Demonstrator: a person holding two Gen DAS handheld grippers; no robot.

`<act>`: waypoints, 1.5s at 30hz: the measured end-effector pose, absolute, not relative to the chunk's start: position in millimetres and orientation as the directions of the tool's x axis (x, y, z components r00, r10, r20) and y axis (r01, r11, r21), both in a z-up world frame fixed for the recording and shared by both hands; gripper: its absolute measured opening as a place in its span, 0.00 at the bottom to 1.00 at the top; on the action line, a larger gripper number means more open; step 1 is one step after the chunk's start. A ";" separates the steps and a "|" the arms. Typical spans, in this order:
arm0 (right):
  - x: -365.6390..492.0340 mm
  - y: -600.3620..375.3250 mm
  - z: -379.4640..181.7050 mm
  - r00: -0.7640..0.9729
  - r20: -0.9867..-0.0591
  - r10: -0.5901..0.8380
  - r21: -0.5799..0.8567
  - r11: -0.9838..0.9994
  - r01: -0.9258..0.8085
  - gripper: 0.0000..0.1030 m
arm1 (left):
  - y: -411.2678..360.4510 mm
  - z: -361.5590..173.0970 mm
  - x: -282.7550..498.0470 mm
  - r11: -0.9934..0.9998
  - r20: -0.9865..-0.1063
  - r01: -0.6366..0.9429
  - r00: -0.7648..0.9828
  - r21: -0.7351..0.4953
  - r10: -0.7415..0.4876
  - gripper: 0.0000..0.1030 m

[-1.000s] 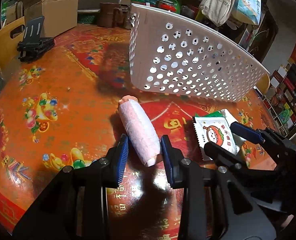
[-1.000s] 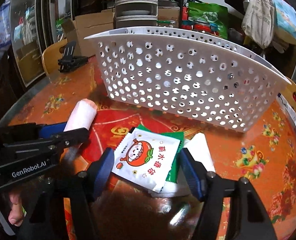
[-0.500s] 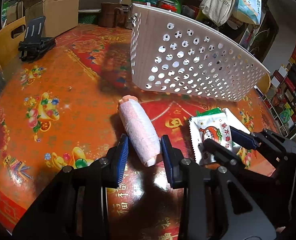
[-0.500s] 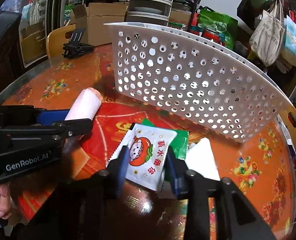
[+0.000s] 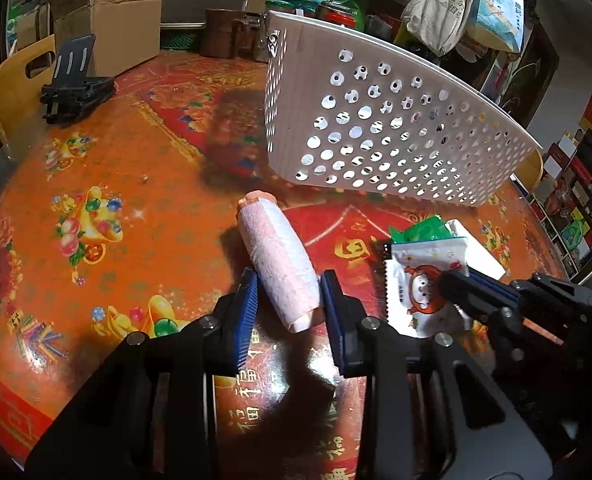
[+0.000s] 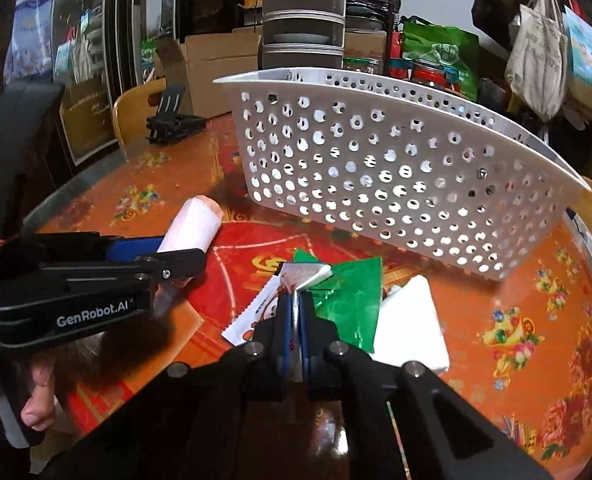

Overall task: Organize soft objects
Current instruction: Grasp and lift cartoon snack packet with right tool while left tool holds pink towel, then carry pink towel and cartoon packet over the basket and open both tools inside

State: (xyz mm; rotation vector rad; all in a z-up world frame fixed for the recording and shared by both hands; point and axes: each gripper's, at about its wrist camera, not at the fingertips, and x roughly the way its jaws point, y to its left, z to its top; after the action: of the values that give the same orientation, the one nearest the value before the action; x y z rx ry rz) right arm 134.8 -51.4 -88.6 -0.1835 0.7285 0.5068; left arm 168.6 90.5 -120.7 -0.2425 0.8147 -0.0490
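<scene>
A rolled pink towel (image 5: 278, 266) lies on the red patterned table, its near end between the fingers of my left gripper (image 5: 290, 304), which is open around it with small gaps on both sides. The towel also shows in the right wrist view (image 6: 192, 226). My right gripper (image 6: 294, 320) is shut on a white snack packet with a cartoon face (image 6: 256, 314), crumpling it; the packet also shows in the left wrist view (image 5: 419, 284). A green packet (image 6: 347, 300) and a white tissue pack (image 6: 409, 324) lie beside it. A white perforated basket (image 6: 395, 172) stands just behind.
A black folding stand (image 5: 74, 88) sits at the far left of the table (image 5: 96, 168), by a yellow chair (image 5: 14, 76). Cardboard boxes (image 5: 108, 20), stacked steel containers (image 6: 303, 12) and bags crowd the back edge.
My right gripper has closed from wide open onto the white cartoon packet, folding it upward. My left gripper has stayed around the towel's near end.
</scene>
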 end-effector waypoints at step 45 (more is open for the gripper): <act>133.1 -168.4 57.7 0.777 -0.442 0.448 0.117 0.888 -0.445 0.02 | 28.9 24.3 136.8 0.982 -0.498 0.153 0.847 -0.111 -0.188 0.25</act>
State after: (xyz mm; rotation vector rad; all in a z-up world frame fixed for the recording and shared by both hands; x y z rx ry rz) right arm 133.1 -168.4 57.7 0.0060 0.4794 0.4825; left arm 136.8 28.9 24.3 -0.0675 0.5314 -0.1802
